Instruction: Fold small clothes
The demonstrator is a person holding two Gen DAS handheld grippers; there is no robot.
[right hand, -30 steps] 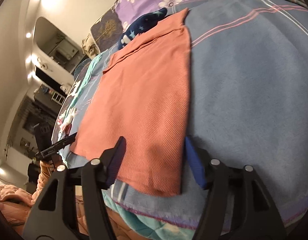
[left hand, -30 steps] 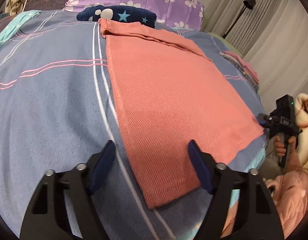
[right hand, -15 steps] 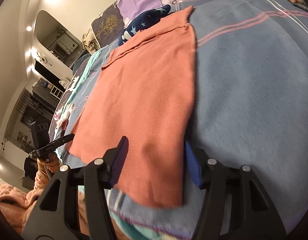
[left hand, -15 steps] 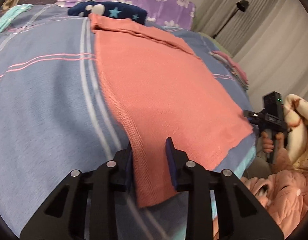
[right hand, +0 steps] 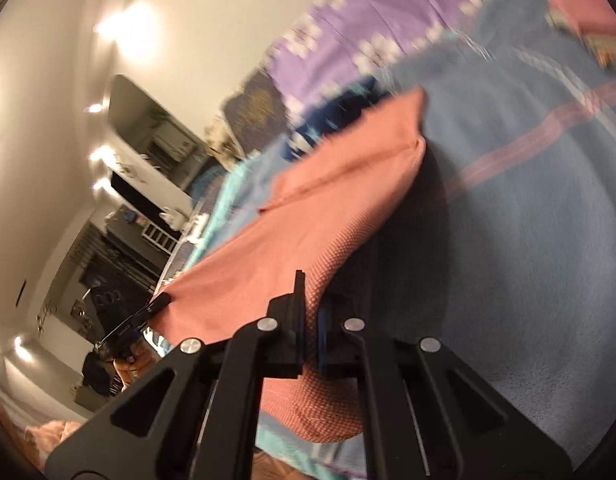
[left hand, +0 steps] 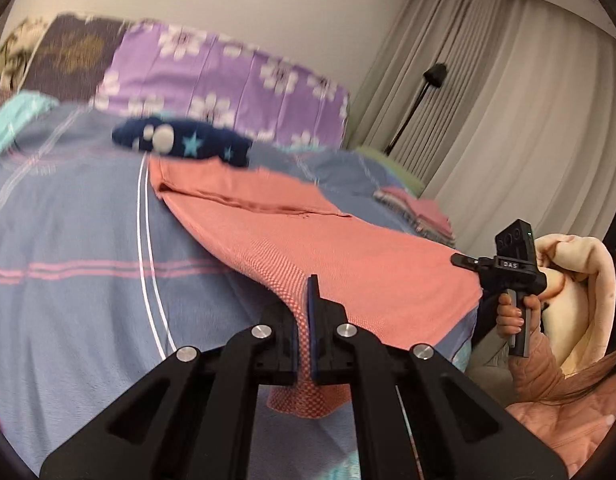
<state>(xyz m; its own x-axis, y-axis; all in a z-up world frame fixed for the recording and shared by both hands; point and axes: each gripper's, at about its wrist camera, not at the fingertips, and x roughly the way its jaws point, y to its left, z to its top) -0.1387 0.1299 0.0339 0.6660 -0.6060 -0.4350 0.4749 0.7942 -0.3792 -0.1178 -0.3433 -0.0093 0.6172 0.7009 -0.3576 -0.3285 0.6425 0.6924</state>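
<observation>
Sagging between two pinched corners, the salmon knit cloth (left hand: 379,280) lifts.

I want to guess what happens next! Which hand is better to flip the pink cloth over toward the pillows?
Neither alone; probably both together. The left gripper and the right gripper have just closed, each pinching a near corner of the pink cloth and lifting it off the blue blanket.

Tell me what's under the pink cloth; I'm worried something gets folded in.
Under the pink cloth only the blue striped blanket shows, where the near edge is lifted. The rest is covered.
</observation>
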